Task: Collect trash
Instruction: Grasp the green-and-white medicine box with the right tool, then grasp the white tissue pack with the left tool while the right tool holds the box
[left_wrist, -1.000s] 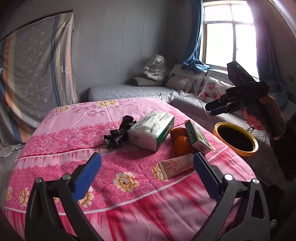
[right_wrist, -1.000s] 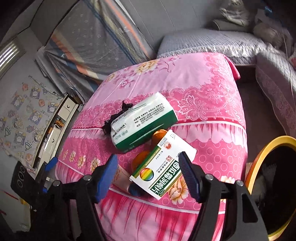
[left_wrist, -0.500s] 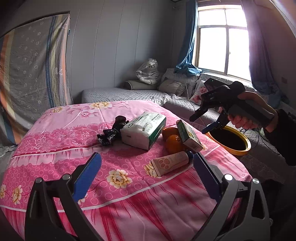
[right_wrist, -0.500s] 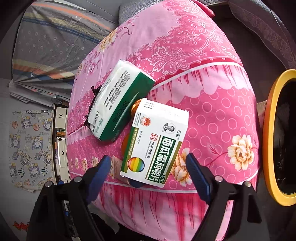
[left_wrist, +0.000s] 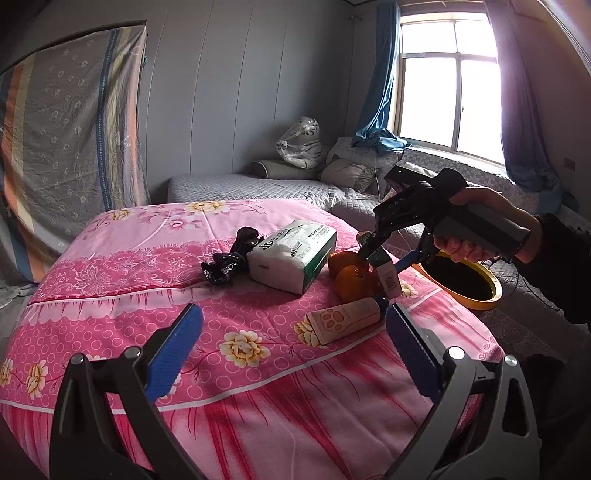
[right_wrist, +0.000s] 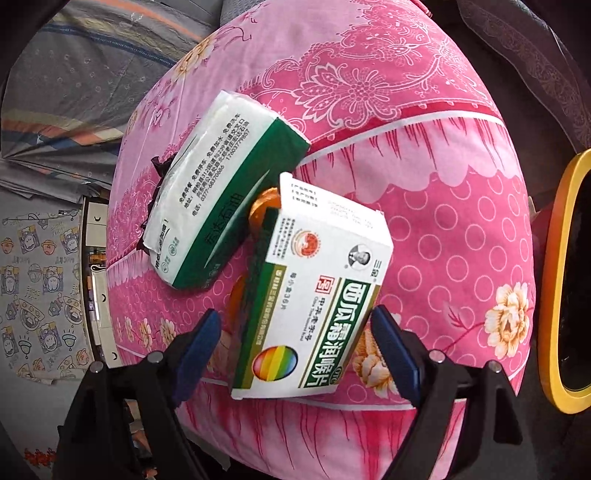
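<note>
Medicine box (right_wrist: 314, 295) leans on oranges (left_wrist: 351, 277), seemingly beside tissue pack (left_wrist: 295, 254).

Lying ahead of the left gripper on pink floral cloth (left_wrist: 122, 295), tissue pack (left_wrist: 291, 258), oranges (left_wrist: 351, 280) beside it, window (left_wrist: 447, 103) glowing beyond.

The medicine box (right_wrist: 314, 291) hides most of the oranges (right_wrist: 267, 201) behind it. The black wrapper (right_wrist: 157, 166) peeks from behind the tissue pack (right_wrist: 221, 184). The frame edge cuts off the yellow-rimmed bin (right_wrist: 554, 280) beside the box, its contents too dark to tell.
</note>
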